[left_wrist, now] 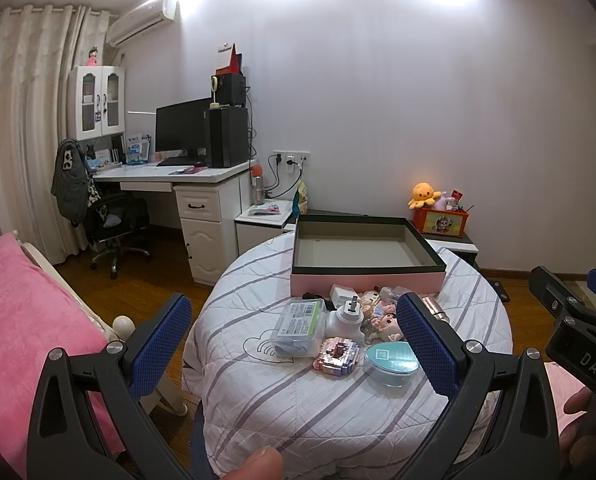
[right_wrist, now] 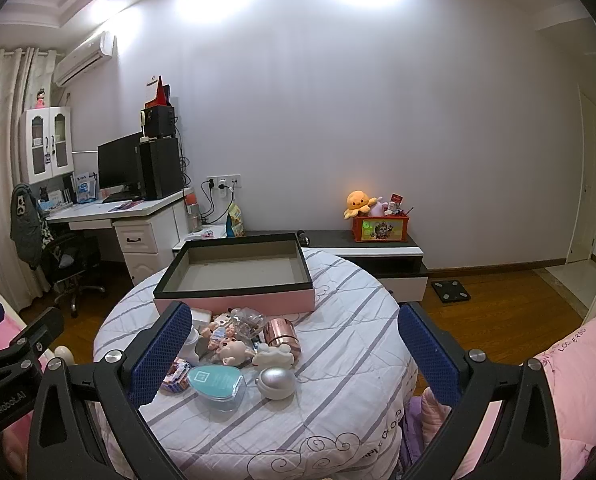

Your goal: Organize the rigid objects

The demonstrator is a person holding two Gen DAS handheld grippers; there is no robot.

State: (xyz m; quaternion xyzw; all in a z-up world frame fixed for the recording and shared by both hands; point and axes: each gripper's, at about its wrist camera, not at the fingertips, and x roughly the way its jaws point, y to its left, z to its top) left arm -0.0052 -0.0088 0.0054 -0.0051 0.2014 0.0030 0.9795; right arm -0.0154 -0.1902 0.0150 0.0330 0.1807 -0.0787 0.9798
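Both grippers, left (left_wrist: pixel 293 344) and right (right_wrist: pixel 293 354), hovered wide open and empty over the near edge of the striped quilted table (right_wrist: pixel 338 420). Beyond lay a teal heart-shaped case (right_wrist: pixel 216 384), a silver ball (right_wrist: pixel 275 382), a rose-gold cylinder (right_wrist: pixel 282 332) and small dolls (right_wrist: pixel 227 342), heaped just near the empty pink box (right_wrist: pixel 233 272). Round pieces seemed likely to roll off the soft cloth if nudged.

Box (right_wrist: pixel 233 276) interior free; clutter pile (right_wrist: pixel 241 344) crowds its near side.
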